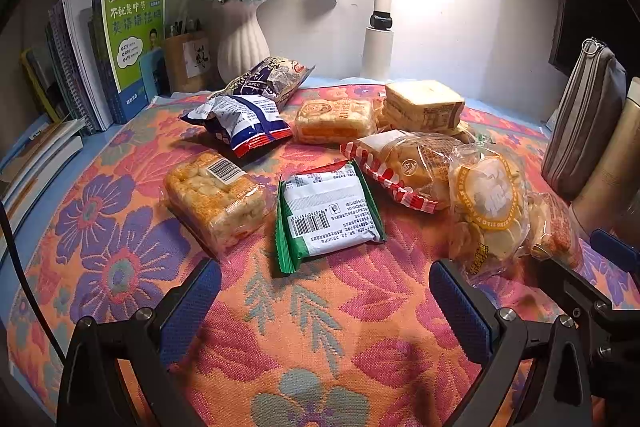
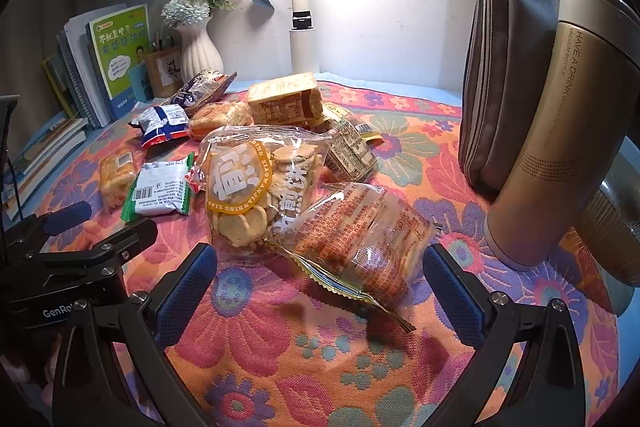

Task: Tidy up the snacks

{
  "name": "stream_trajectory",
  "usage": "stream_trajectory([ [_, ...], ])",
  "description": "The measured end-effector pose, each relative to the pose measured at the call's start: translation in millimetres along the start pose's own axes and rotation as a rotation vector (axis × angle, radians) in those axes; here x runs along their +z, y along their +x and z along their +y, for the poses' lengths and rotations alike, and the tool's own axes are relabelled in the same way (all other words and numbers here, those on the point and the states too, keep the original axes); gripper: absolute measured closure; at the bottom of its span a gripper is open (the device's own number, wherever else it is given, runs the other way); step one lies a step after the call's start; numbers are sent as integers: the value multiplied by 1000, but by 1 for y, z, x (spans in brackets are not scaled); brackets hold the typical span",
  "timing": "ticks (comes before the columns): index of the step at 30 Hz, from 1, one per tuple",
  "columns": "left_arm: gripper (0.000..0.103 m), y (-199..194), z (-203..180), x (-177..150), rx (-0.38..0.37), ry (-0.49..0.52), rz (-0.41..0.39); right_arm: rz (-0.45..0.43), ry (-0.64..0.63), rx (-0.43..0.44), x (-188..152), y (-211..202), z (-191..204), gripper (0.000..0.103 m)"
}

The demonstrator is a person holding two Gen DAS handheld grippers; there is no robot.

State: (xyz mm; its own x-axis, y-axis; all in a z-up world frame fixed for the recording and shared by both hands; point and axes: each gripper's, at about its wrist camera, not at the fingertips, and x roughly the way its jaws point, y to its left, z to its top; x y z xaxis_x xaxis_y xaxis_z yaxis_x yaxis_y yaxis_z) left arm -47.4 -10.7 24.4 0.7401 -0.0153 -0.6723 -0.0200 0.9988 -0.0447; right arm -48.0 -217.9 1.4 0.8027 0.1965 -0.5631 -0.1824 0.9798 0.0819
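both grippers gape wide and hold nothing. nearest the right gripper (image 2: pixel 320 285) lies a crinkly clear cracker packet (image 2: pixel 360 239), probably light, slippery and crushable: pinch its sealed edge. the left gripper (image 1: pixel 325 301) faces a flat green-edged packet (image 1: pixel 326 213). bare floral cloth (image 2: pixel 304 367) in front gives room; thermos (image 2: pixel 560 131) crowds the right.

A white lamp (image 1: pixel 382 27) floods the back wall (image 2: pixel 360 7) with blown-out glare; the floral cloth (image 1: pixel 320 347) is dimmer. Fisheye bending and black vignetting mark both views' edges.
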Motion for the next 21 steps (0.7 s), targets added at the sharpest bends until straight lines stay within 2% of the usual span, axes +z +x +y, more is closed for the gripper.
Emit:
stream_trajectory([
  [21, 0, -1, 0, 0, -2, -4, 5, 4, -4, -4, -1, 1, 1, 0],
])
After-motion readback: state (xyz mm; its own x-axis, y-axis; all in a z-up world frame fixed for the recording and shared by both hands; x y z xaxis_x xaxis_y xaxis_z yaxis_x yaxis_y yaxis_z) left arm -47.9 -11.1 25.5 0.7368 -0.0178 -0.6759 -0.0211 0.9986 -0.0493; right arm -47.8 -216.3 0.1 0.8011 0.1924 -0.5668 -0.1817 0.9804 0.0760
